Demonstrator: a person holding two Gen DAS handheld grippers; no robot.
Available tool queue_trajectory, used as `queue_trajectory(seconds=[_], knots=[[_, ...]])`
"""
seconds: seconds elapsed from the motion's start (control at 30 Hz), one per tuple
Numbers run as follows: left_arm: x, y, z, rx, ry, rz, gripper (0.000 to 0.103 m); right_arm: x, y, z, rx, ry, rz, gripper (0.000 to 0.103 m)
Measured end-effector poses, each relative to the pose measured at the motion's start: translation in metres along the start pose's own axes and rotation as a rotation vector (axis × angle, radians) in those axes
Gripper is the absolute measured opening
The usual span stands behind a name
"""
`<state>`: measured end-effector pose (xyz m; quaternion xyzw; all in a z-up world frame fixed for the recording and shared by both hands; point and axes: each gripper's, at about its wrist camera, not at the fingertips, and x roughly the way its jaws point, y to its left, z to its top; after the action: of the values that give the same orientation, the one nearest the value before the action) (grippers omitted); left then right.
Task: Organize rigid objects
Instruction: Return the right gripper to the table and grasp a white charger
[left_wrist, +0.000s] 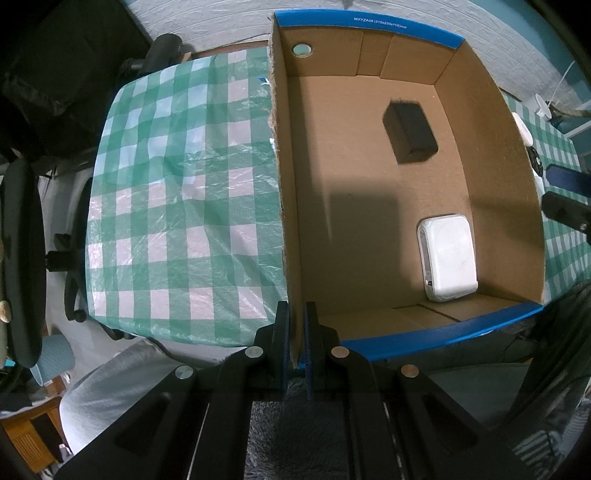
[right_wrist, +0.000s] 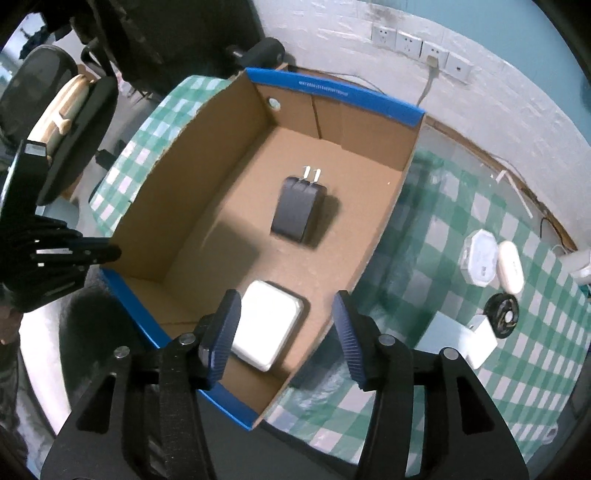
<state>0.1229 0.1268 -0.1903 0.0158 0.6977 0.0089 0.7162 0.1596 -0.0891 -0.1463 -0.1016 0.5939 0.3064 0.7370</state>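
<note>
While the left gripper (left_wrist: 296, 332) pinches the cardboard box (left_wrist: 291, 236) by its side wall at a near corner, the right gripper (right_wrist: 282, 341) hangs with jaws spread and empty above the white charger (right_wrist: 266, 328) lying in the box's near corner. Mid-floor rests the black adapter (right_wrist: 299, 208). On the table's (right_wrist: 424, 258) right edge sit more white pieces (right_wrist: 480, 258).

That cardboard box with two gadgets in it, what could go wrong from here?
1. The left gripper pinches only the box wall's near corner; a tug could tilt the box and slide the black charger.
2. The right gripper hangs open over the white block and near the box wall, so it could knock it.
</note>
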Motion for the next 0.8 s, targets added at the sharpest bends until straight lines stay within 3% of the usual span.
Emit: queue_trajectory(seconds=[0.3,0.57,0.67,0.8], knots=[[-0.001,0.000,0.000,0.002,0.000,0.000,0.007,-0.025,-0.017,-0.004,-0.022,-0.030,-0.019,0.057],[-0.001,0.001,-0.001,-0.010,-0.004,-0.016,0.007,-0.034,-0.057,-0.007,-0.028,-0.015,-0.087,0.062],[-0.001,0.001,-0.001,-0.003,-0.003,-0.009,0.007,-0.031,-0.078,-0.008,-0.030,0.015,-0.085,0.072],[-0.001,0.000,-0.001,-0.001,0.000,-0.003,0.007,-0.015,-0.099,-0.015,-0.084,0.078,-0.111,0.073]])
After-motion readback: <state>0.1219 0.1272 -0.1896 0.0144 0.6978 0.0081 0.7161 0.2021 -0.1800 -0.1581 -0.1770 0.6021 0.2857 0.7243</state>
